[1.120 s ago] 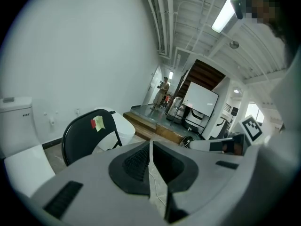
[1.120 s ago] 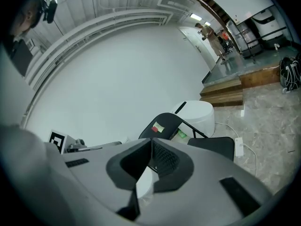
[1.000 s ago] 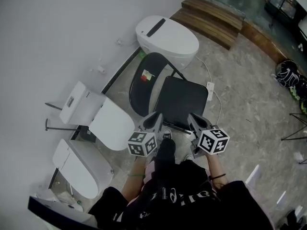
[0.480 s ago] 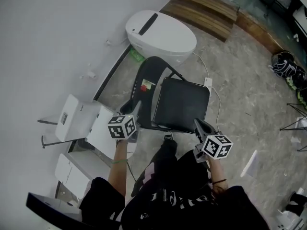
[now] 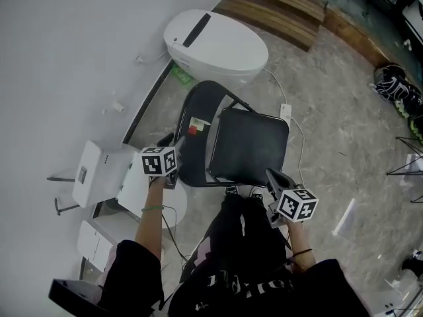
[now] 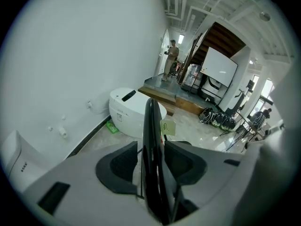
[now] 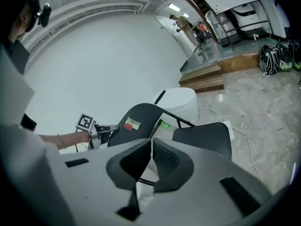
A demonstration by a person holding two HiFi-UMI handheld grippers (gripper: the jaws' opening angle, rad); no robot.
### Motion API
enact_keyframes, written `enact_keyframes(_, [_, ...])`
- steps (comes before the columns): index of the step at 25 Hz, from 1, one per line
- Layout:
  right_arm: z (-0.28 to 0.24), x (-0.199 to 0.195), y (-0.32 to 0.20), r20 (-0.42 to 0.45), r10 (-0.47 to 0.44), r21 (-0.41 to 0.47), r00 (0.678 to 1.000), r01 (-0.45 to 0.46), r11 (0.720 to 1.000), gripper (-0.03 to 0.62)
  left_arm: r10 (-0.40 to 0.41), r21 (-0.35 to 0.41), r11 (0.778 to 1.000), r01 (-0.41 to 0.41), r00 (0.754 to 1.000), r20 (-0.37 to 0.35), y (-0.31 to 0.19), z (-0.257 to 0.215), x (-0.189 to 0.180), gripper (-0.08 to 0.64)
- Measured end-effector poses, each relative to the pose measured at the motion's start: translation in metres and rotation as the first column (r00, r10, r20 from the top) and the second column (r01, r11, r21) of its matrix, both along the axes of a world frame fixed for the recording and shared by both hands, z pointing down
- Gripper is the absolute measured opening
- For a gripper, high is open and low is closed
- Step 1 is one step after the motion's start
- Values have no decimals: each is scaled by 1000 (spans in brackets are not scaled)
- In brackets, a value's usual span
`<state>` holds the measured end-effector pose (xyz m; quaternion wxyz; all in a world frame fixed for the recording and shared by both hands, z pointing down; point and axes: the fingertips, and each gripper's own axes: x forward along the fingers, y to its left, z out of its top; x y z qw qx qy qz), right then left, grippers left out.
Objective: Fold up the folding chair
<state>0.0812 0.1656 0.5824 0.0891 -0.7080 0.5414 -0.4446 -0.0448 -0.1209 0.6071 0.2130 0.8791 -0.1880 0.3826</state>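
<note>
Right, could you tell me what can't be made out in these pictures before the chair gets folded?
- Seat hinges: hidden under the seat in the head view and the right gripper view.
- Print on the sticker on the backrest: too small in every view.
- Left gripper: its jaws have just been opening, with the backrest edge between them. The left gripper view leaves unclear whether a pad touches it.

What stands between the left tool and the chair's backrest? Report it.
Nothing visible does. The left tool has just been opening its jaws, and they straddle the edge of the folding chair's backrest, not yet clamped on it.
</note>
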Motion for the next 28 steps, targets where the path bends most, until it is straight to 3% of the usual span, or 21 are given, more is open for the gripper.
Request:
enact_keyframes(5, [30,9,2,-36,-74,-19,997,74,997,21,51,-8,999,-51,999,11,-6,12,9,173])
enact_keyframes(13, [93,51,17,16,-57,-67,998,58,996,32,99,-24,995,-97,993,71,-10,26,32,172])
enact_keyframes(16, [130,69,26,25,-44,-98,999,46,994,125,85,-58,995,-82,994,67,-10,28,29,164])
enact_keyframes(21, [206,110,46,29,-12,-162,1000,16,987,189,67,9,998,-67,998,4,-19,19,36,158])
enact_keyframes(28, [302,127,71,55,-87,-233,995,98,968,261,69,53,996,-69,998,16,-19,23,38,156])
